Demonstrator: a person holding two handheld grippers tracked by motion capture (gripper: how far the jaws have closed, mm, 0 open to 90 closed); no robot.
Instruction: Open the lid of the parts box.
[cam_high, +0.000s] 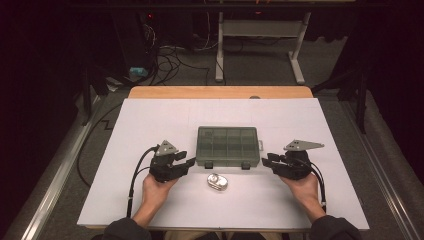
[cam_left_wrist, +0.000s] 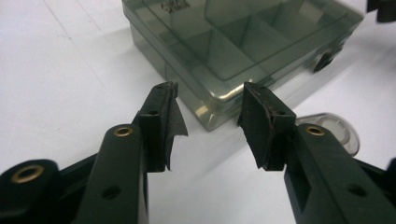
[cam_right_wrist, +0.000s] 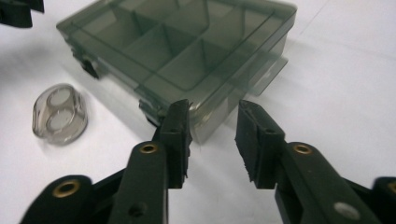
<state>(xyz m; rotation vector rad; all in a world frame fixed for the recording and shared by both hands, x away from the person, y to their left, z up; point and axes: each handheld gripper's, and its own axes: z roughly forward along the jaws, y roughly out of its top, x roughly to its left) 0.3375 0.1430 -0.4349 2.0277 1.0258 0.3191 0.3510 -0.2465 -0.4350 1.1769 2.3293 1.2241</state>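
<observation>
the grey-green compartment box (cam_high: 228, 145) lies lid-down-shut in the middle of the high view on the white table sheet (cam_high: 150, 120), with the left gripper (cam_high: 189, 162) at its lower left corner and the right gripper (cam_high: 266, 160) at its lower right, a pairing that looks meant to steady both front corners near the black latches (cam_high: 208, 164). in each gripper view the jaws stand part way apart, a box corner just beyond the tips, nothing pinched. a small clear two-well case (cam_high: 217, 182) waits just below the box, within easy reach.
</observation>
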